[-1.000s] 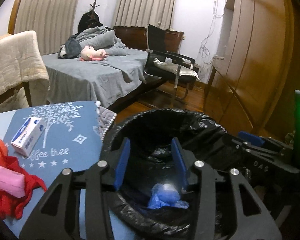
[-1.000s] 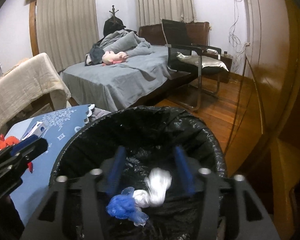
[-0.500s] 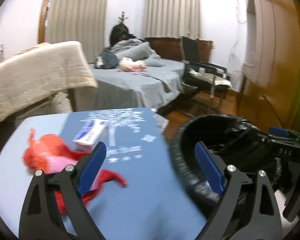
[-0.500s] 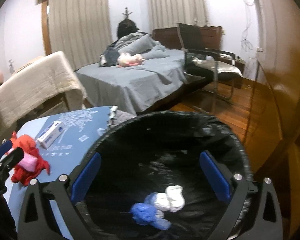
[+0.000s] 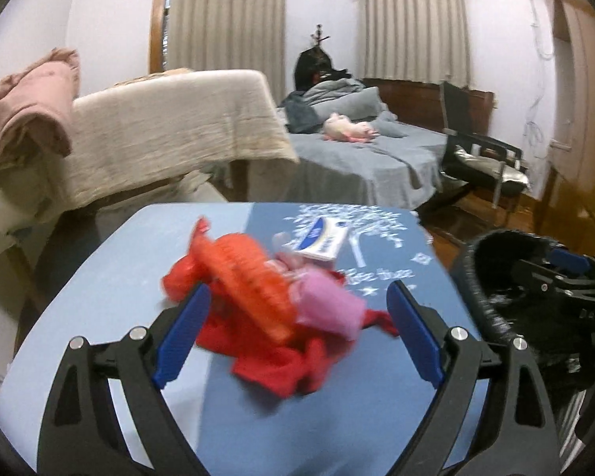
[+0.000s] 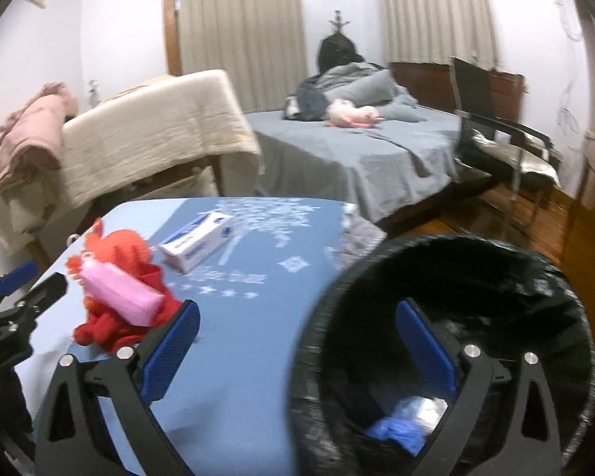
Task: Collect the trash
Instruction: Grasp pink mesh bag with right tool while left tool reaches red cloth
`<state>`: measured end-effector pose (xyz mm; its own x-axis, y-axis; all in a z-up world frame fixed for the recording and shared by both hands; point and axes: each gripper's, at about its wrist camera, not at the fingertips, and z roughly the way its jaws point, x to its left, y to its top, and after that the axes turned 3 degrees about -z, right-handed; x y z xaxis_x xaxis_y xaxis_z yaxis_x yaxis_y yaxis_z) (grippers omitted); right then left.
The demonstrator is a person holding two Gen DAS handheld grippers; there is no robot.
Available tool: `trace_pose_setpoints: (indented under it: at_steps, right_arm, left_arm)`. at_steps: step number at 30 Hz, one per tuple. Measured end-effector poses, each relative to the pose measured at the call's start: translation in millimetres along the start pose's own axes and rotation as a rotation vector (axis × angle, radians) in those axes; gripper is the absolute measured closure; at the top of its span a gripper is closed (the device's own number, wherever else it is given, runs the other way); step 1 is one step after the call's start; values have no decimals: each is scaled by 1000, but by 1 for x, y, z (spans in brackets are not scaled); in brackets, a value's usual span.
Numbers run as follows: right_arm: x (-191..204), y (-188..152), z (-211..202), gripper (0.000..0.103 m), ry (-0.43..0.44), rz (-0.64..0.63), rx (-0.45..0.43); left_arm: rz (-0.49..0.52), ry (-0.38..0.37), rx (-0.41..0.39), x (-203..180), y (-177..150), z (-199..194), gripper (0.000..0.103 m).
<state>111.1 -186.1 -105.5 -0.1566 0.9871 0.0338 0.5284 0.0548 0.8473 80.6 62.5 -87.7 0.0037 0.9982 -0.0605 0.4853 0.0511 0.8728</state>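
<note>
Both grippers were spread wide and held nothing. Left gripper (image 5: pixel 297 333) hung over the blue table (image 5: pixel 111 277), right by the red and pink trash pile (image 5: pixel 265 301). A small white box (image 6: pixel 196 240) lay just past the pile. Right gripper (image 6: pixel 297 353) hung by the near rim of the black bin (image 6: pixel 496 273), right of the table. Blue and white scraps (image 6: pixel 404 422), maybe crumpled tissue, lay inside.

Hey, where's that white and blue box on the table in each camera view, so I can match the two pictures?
Left wrist view: the white and blue box lies just above centre, right behind the red and pink trash pile.
Right wrist view: the box lies left of centre, up and right of the pile.
Shared landmark: the white tree print on the blue table cover beside the box.
</note>
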Motion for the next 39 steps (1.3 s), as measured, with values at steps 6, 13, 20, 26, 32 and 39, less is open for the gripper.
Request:
trace_pose_setpoints:
  at_steps: [6, 13, 20, 26, 32, 39]
  right_arm:
    - [39, 0, 17, 6, 71, -56, -5]
    - [73, -4, 36, 6, 139, -107, 5]
    - [98, -9, 55, 13, 191, -154, 31]
    - [112, -11, 70, 21, 227, -182, 69]
    - [123, -11, 76, 34, 263, -209, 88]
    - [131, -12, 82, 64, 313, -229, 117]
  left_arm:
    - [-22, 53, 15, 30, -5, 6, 15]
    - [-37, 97, 36, 52, -10, 15, 15]
    - [-53, 122, 53, 66, -17, 22, 15]
    - [-69, 137, 62, 75, -19, 27, 15]
    - [-75, 139, 72, 78, -22, 32, 15]
    - [-77, 137, 82, 78, -22, 36, 15]
